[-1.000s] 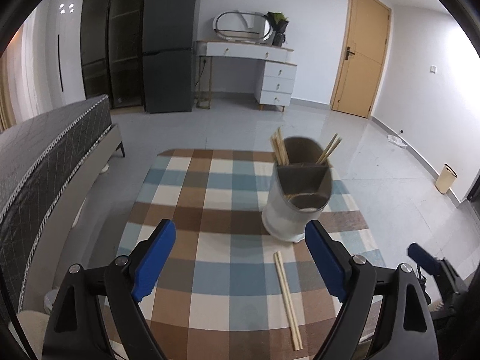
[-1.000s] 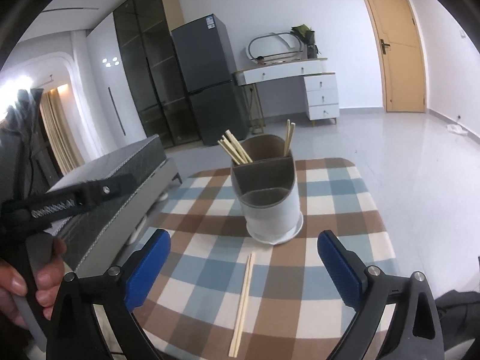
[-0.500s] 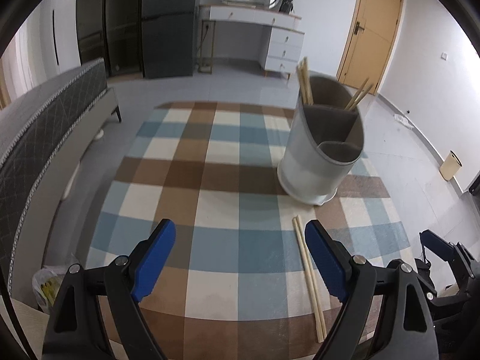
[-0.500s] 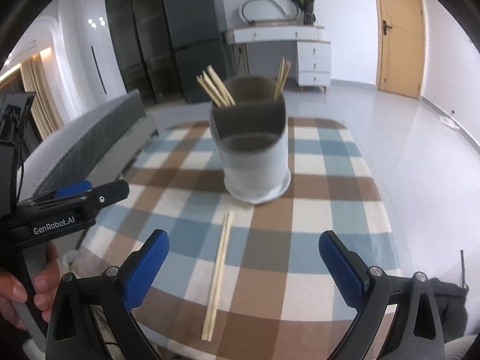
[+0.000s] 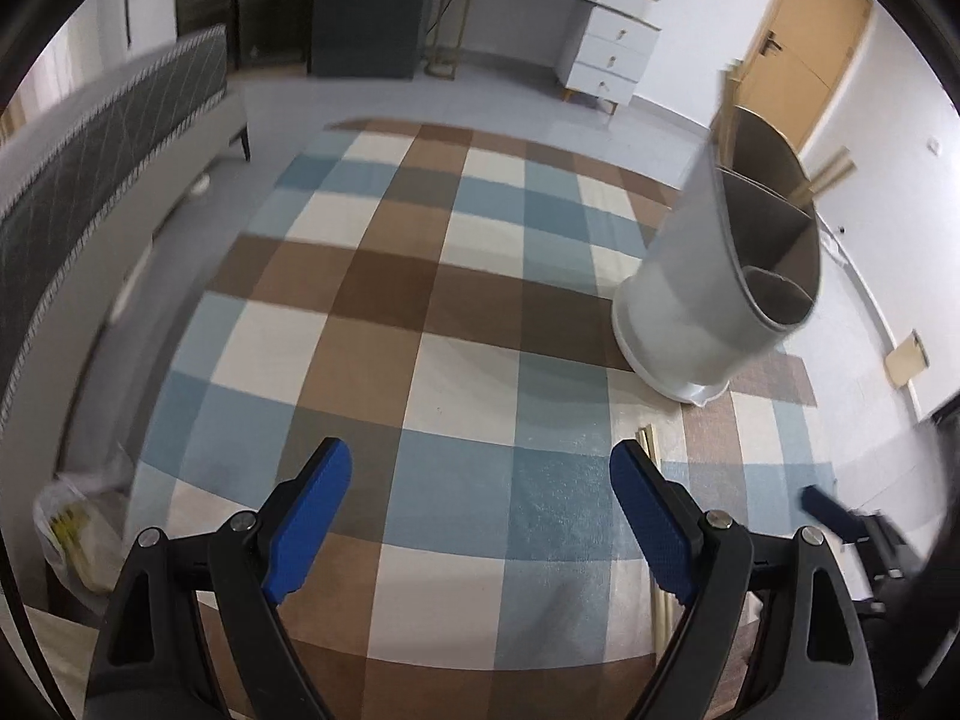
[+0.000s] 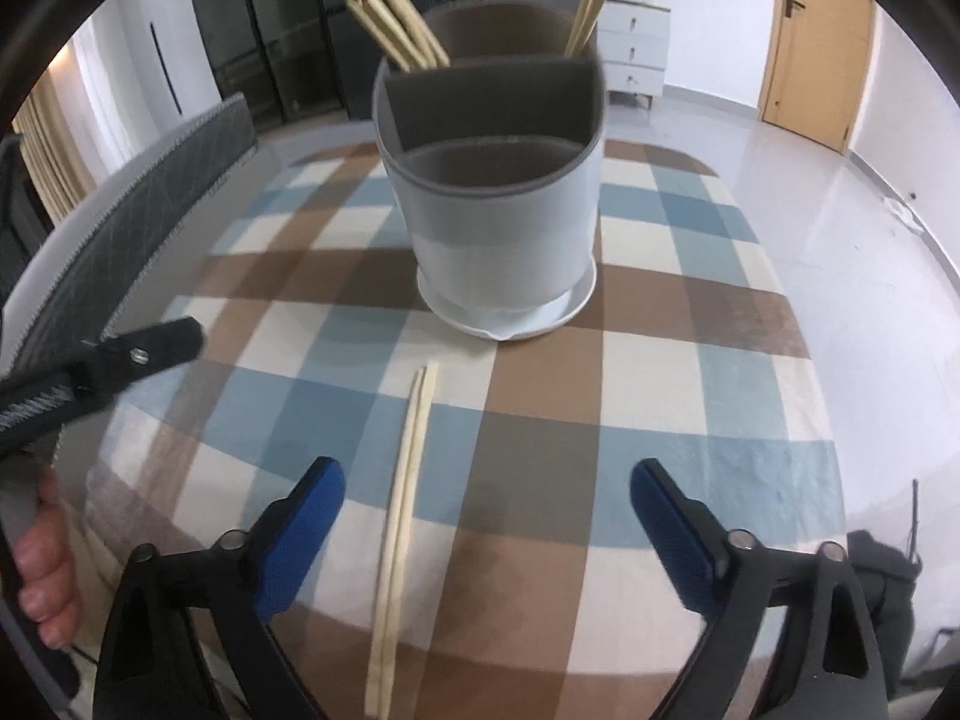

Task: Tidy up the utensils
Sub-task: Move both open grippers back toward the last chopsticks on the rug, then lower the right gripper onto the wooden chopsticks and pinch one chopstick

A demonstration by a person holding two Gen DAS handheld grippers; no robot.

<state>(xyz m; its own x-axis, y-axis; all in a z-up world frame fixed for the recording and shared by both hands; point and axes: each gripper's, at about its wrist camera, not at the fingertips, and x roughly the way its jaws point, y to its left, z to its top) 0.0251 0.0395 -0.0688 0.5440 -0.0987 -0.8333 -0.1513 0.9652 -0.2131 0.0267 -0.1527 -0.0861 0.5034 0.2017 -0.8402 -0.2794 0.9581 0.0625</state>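
A grey divided utensil holder (image 6: 495, 204) stands on the checked tablecloth (image 6: 690, 360), with several chopsticks (image 6: 399, 27) upright in its back compartments. It also shows in the left wrist view (image 5: 720, 294) at the right. A loose pair of chopsticks (image 6: 405, 498) lies flat on the cloth in front of the holder, between my right gripper's fingers and nearer the left one. My right gripper (image 6: 486, 531) is open and empty above it. My left gripper (image 5: 480, 519) is open and empty over bare cloth; the pair (image 5: 651, 444) lies just by its right finger.
A grey bed (image 5: 90, 168) runs along the table's left side. A bag (image 5: 78, 534) sits on the floor at the lower left. A white dresser (image 5: 606, 42), a dark fridge and a wooden door (image 5: 798, 60) stand at the back. My left gripper shows in the right wrist view (image 6: 102, 366).
Both grippers have moved forward and down toward the table. The holder has grown larger in the right wrist view and slid to the right in the left wrist view. Both stay open.
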